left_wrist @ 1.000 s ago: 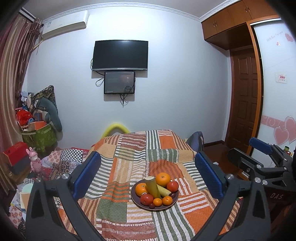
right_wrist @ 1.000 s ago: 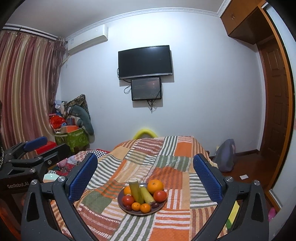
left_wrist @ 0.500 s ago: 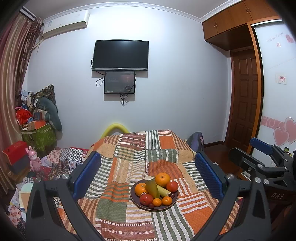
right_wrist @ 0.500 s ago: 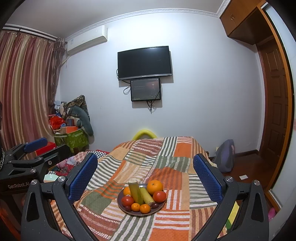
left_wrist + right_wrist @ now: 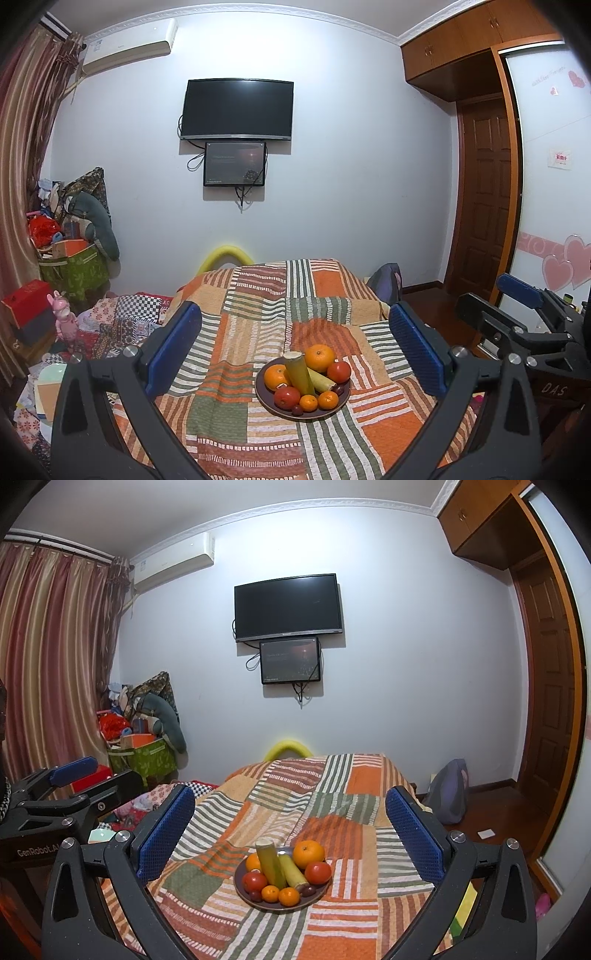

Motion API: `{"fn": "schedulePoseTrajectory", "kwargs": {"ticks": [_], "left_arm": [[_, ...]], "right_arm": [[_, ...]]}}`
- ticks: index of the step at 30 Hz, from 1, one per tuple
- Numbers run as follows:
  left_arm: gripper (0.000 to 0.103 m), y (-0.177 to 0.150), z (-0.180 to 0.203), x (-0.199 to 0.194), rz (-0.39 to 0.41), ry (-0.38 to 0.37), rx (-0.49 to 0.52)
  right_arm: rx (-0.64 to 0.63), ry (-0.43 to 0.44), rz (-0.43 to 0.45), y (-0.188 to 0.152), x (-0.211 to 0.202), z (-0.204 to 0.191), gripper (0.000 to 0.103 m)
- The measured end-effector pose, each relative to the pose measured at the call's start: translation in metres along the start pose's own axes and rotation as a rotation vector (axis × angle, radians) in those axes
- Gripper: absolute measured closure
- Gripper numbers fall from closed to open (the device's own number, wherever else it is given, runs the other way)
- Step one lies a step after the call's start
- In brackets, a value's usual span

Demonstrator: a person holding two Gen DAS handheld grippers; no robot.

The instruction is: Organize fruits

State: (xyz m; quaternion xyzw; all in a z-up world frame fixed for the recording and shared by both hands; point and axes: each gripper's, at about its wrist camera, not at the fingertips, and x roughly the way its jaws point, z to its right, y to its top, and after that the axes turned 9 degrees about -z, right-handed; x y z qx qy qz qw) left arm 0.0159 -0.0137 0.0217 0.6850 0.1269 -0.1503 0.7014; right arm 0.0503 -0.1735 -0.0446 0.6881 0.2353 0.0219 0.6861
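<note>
A dark round plate (image 5: 271,404) sits on the striped patchwork cloth (image 5: 258,317), also in the right wrist view (image 5: 243,893). It holds a large orange (image 5: 320,357), two red tomatoes (image 5: 338,371), small tangerines (image 5: 328,400), two green-yellow sugarcane pieces (image 5: 300,373) and dark grapes. My left gripper (image 5: 295,350) is open and empty, held above and short of the plate. My right gripper (image 5: 290,830) is open and empty, likewise short of the plate (image 5: 243,893). Each gripper shows at the edge of the other's view.
The cloth covers a table running toward the far wall. A cluttered pile with a green bin (image 5: 74,269) stands at left. A grey bag (image 5: 448,794) lies on the floor at right, near a wooden door (image 5: 484,199).
Both views have shifted very slightly; the plate and fruit stay in place and both grippers stay open.
</note>
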Motion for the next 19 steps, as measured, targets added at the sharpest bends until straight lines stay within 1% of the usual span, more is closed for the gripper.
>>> {"fn": "schedulePoseTrajectory", "kwargs": {"ticks": [19], "left_arm": [[0.0, -0.001, 0.0053, 0.0057, -0.023, -0.004, -0.019]], "right_arm": [[0.005, -0.005, -0.006, 0.0012, -0.0001, 0.0019, 0.0]]}}
